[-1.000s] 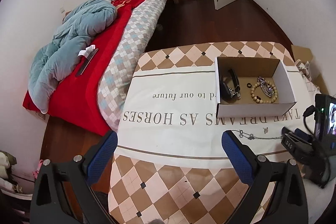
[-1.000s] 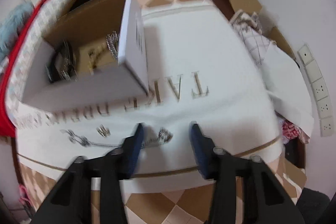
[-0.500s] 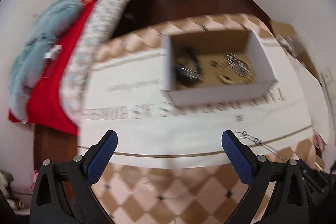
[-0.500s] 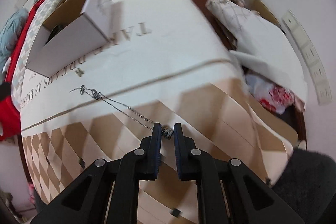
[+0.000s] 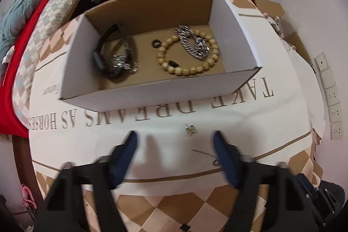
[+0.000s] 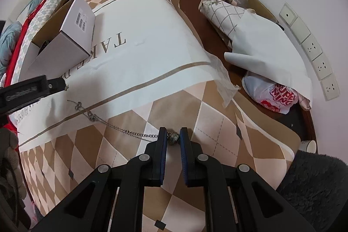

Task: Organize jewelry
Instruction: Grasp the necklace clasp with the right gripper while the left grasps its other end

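An open cardboard box (image 5: pixel 161 88) stands on the printed tablecloth (image 5: pixel 271 127). It holds a beaded bracelet (image 5: pixel 189 71), a silver chain bracelet (image 5: pixel 193 45), a small black ring (image 5: pixel 156 43) and dark watches (image 5: pixel 115 55). A small silver earring (image 5: pixel 190 130) lies on the cloth between the box and my open left gripper (image 5: pixel 175 140). My right gripper (image 6: pixel 173 136) is shut on the pendant end of a thin silver necklace (image 6: pixel 113 125), whose chain trails left over the cloth. The box also shows in the right wrist view (image 6: pixel 63 45).
A bed with red and checked covers (image 5: pixel 32 21) runs along the left. Rolled cloth, paper and a plastic bag (image 6: pixel 274 92) lie on the floor right of the table. Wall sockets (image 6: pixel 315 58) are at right. The left gripper's body (image 6: pixel 28 90) shows at left.
My left gripper has moved in close to the box and above the earring. My right gripper closed on the necklace's pendant and pulled it toward the table's near edge, stretching the chain.
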The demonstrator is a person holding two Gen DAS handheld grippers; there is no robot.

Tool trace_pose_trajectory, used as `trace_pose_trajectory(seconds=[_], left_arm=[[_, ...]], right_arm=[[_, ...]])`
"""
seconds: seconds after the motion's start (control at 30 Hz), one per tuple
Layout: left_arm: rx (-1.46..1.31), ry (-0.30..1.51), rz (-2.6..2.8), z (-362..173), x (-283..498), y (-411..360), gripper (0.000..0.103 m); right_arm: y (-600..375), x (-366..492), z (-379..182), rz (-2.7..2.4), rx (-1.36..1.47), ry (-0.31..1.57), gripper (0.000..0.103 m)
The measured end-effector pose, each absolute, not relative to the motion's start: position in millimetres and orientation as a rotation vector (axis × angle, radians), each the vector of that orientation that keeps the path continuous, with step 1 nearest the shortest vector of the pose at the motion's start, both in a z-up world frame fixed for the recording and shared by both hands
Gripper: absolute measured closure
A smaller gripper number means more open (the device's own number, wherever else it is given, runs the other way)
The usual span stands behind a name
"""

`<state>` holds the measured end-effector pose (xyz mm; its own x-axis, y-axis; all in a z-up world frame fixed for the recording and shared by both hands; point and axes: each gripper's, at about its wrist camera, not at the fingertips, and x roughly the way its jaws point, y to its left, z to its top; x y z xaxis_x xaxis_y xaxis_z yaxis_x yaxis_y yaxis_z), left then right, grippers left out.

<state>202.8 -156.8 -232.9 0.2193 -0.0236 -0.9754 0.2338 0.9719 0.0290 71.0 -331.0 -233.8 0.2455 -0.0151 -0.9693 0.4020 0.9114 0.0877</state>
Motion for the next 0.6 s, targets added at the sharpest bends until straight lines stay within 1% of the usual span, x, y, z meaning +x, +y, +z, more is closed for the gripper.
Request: trace_pose_trajectory(seconds=[0.03, 0.1, 0.17, 0.33, 0.6], left_arm=[[0.187, 1.349, -0.187, -235.8, 203.6, -160.1, 0.063], [0.206, 1.358, -0.199, -240.6, 203.9, -164.6, 0.089], [0.221, 1.355, -0.207, -243.5, 202.8, -167.2, 0.097], [0.227, 1.32, -0.208, -239.9, 197.8, -165.4, 0.102], [0.162, 1.265, -0.208, -204.9, 188.6, -134.0, 0.102]], right_arm=[[-330.8, 71.6, -234.3, -0.293, 0.349, 1.299, 0.09], [-332.3, 73.2, -234.4, -0.292, 0.348, 1.3, 0.09], [-334.3, 73.1, -234.9, -0.293, 0.349, 1.299, 0.09], [-335.2, 73.9, -235.3, -0.297, 0.349, 1.299, 0.09], [-334.9, 72.7, -230.7, -0.291, 0.356, 1.292, 0.09]])
